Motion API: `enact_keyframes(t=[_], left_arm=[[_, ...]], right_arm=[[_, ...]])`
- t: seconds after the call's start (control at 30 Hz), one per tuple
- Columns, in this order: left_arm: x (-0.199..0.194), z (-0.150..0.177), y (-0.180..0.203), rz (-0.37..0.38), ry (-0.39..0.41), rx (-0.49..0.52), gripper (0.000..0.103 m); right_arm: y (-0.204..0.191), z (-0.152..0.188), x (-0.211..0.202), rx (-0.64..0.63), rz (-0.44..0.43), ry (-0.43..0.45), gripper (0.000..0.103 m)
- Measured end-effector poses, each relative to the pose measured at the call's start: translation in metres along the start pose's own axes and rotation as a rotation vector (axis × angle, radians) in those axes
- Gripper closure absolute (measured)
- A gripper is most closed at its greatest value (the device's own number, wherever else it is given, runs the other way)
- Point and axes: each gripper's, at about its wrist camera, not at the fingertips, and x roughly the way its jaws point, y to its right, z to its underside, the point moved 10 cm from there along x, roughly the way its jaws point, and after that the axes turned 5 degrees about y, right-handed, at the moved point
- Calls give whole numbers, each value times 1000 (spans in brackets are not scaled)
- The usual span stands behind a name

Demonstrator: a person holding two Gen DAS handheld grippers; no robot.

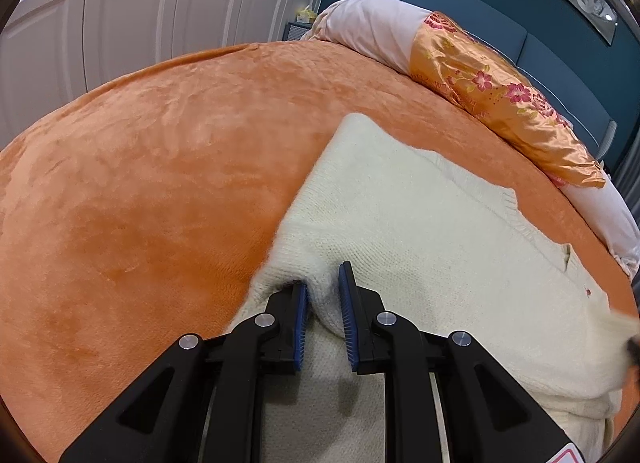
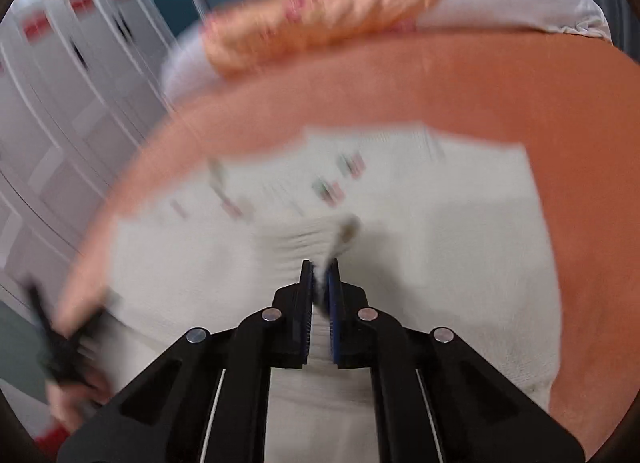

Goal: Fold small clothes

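The cream sweater (image 1: 420, 223) is spread flat on the orange bed (image 1: 140, 183), long axis running away from both grippers. A bunched edge is pinched in the left gripper (image 1: 324, 299) jaws, another fold clamped by the right gripper (image 2: 319, 283), so either side could be carried across, probably.

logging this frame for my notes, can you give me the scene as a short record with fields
surface: orange blanket on a bed
garment: cream knit sweater, lying partly folded
left gripper: shut on a bunched fold of the sweater's edge
right gripper: shut on a thin bit of the sweater
bedding: floral orange pillow near the headboard
image quality: right wrist view blurred
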Motion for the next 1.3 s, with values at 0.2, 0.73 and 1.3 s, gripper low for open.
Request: enact_keyframes(t=[0.2, 0.73, 1.3], left_arm=[[0, 0, 0, 0, -1, 4, 85], [0, 0, 1, -1, 0, 5, 84], [-114, 29, -38, 59, -104, 110, 36]], right_arm=[[39, 30, 37, -13, 97, -109, 98], [-35, 55, 37, -145, 29, -130, 103], [73, 125, -168, 93, 256, -117, 67]])
